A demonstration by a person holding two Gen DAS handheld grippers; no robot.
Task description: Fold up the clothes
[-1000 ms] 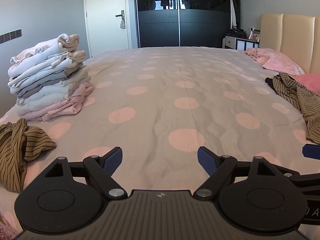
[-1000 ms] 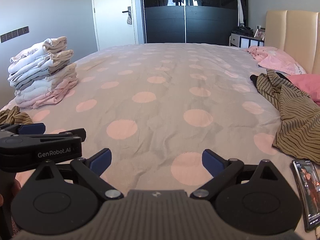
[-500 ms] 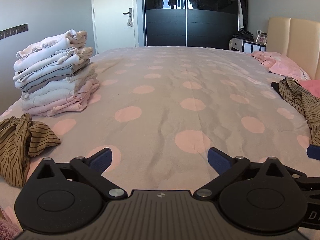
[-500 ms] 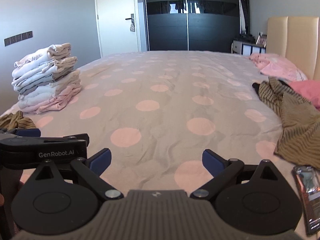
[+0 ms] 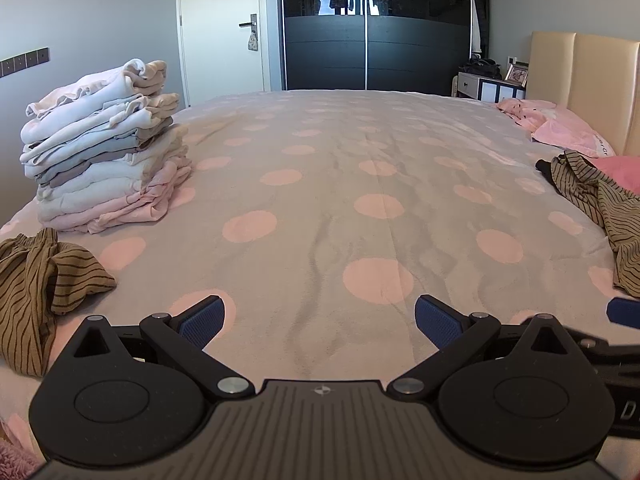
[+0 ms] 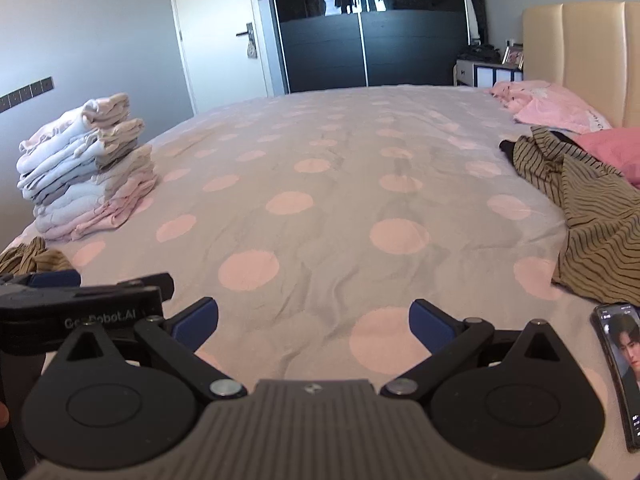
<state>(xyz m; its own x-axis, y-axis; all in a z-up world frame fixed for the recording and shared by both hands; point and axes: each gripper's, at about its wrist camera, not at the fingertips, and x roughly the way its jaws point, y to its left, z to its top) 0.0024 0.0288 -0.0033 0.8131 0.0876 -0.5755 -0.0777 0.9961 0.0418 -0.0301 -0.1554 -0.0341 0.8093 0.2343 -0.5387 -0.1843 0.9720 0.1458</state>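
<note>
Brown-and-black striped cloth is what remains unfolded. One striped garment [image 6: 596, 216] lies crumpled at the right side of the bed, near the pink pillows [image 6: 560, 110]; its bulk runs roughly from the far pillow end toward the near edge, one dark corner pointing up the bed, the lower hem spreading toward the phone [image 6: 622, 372] that lies just beside it. No clear collar or waistband shows, so which end is top cannot be told. A second striped piece [image 5: 36, 280] sits bunched at the near left corner, below the stack; no long axis can be read in that heap.

Progress, as judged: well along. Folded stack [image 5: 104, 148] of white, grey, beige and pink items stands at the left edge of the bed, tidy, slightly stepped. Two striped pieces appear to be left. Middle of the dotted bedspread [image 5: 328, 208] carries nothing, a likely working area.

Left gripper [image 5: 318, 316]: fingers spread wide, nothing between them, hovering over the near edge of the bed. Right gripper [image 6: 314, 316]: fingers likewise spread, holding nothing. Neither touches any cloth. The two grippers hang side by side, left one visible at the left margin of the right wrist view.
</note>
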